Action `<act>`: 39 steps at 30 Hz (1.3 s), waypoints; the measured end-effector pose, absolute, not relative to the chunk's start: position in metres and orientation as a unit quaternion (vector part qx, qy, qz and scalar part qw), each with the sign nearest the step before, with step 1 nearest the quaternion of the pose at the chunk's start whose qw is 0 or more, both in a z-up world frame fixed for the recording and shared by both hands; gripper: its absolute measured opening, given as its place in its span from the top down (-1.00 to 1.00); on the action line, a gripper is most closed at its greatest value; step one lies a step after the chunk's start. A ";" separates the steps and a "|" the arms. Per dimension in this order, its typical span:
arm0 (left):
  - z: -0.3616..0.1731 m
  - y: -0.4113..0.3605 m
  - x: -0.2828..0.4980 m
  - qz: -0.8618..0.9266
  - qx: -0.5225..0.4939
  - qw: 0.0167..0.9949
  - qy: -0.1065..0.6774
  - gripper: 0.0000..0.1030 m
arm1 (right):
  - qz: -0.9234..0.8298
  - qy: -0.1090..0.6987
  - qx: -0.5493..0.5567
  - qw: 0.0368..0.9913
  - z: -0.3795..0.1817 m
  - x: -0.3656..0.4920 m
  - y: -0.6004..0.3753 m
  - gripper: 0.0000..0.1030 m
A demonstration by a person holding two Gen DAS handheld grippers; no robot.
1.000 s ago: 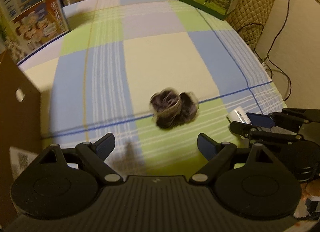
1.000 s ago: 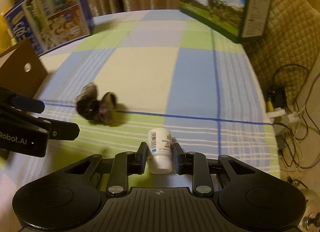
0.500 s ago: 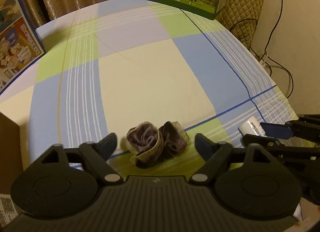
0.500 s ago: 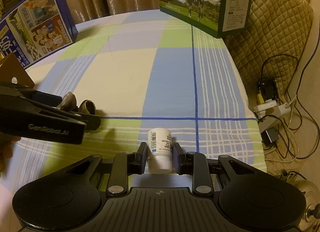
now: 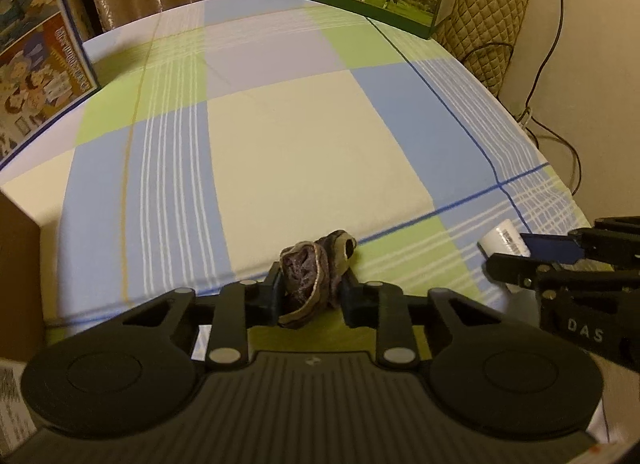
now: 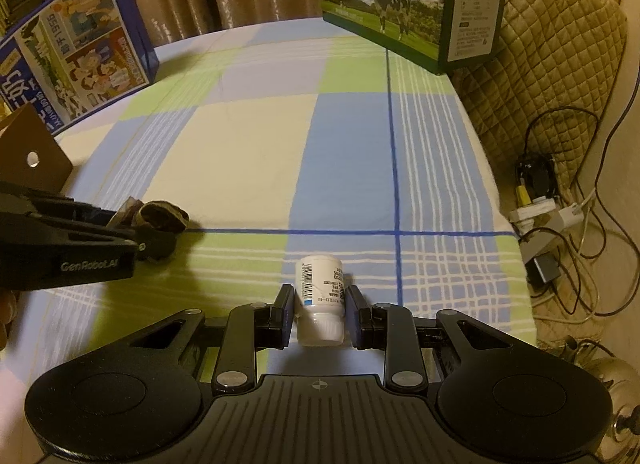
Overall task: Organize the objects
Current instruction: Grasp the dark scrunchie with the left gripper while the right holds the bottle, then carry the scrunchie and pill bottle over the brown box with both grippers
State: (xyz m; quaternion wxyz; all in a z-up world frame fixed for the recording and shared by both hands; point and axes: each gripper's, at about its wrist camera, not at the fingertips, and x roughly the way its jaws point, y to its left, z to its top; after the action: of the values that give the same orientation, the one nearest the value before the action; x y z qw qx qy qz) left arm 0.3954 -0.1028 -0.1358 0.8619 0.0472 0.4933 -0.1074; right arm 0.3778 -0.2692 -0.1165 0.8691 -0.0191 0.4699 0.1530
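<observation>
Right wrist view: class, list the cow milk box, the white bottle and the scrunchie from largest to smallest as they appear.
1. Cow milk box, largest though farthest.
2. White bottle, nearest the camera.
3. Scrunchie, partly hidden by the left tongs, so unsure.

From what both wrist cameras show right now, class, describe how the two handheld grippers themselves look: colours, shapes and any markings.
Both the left gripper and the right gripper are matte black, with a ribbed central body, two round discs at the sides, and angled linkage arms with silver pivot pins. The finger pads are dark blue. White lettering on the left gripper's side reads GenRobot.AI; the right gripper's side shows DAS. No cables or sleeves are visible.
</observation>
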 end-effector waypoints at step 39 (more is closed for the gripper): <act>0.002 0.126 0.213 0.023 -0.111 0.908 0.404 0.61 | 0.379 0.386 -0.001 0.841 -0.002 0.260 -0.088 0.53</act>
State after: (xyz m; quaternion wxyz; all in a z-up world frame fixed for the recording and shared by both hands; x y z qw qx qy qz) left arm 0.2134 0.1259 0.0022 0.9077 -0.1114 0.4039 0.0227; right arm 0.2600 -0.0877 -0.0021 0.8413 -0.0009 0.3855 0.3789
